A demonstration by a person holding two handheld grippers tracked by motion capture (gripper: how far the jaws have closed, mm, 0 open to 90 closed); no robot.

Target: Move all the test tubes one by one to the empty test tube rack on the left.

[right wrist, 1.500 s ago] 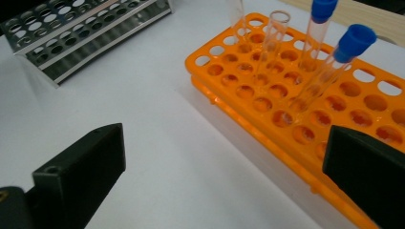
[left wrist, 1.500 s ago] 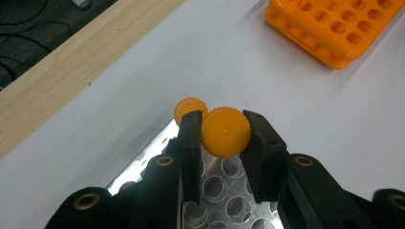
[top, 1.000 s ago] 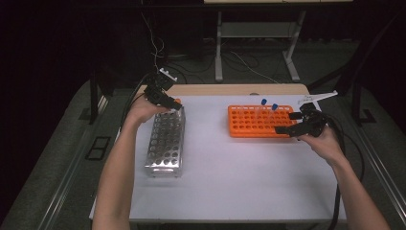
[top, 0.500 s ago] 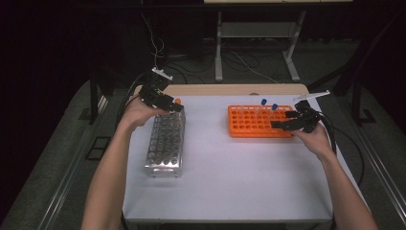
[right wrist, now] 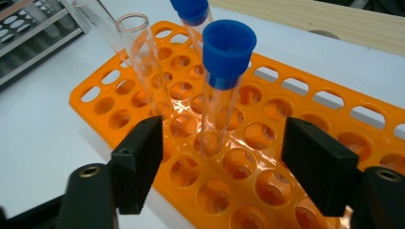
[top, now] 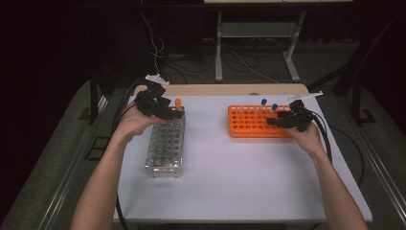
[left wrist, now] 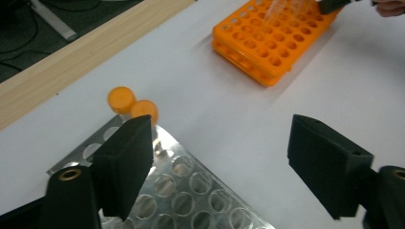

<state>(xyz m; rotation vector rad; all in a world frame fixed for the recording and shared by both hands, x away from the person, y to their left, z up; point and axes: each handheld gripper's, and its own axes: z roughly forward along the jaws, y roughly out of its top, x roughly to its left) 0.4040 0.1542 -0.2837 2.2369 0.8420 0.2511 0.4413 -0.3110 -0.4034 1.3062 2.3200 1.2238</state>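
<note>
An orange tube rack lies at the right of the white table, with two blue-capped tubes standing in its far side. My right gripper is open at that end. In the right gripper view its jaws stand either side of one blue-capped tube without touching it, and an uncapped clear tube stands beside. A clear rack with a metal top lies at the left and holds two orange-capped tubes at its far corner. My left gripper hangs open just above that end.
A wooden strip runs along the table's far edge. Cables trail from both grippers off the table sides. The floor beyond holds a metal stand and loose wires. Bare table top lies between and in front of the racks.
My right gripper has shifted a little to the left, closer around the blue-capped tube. My left gripper has barely moved over the clear rack's far end.
</note>
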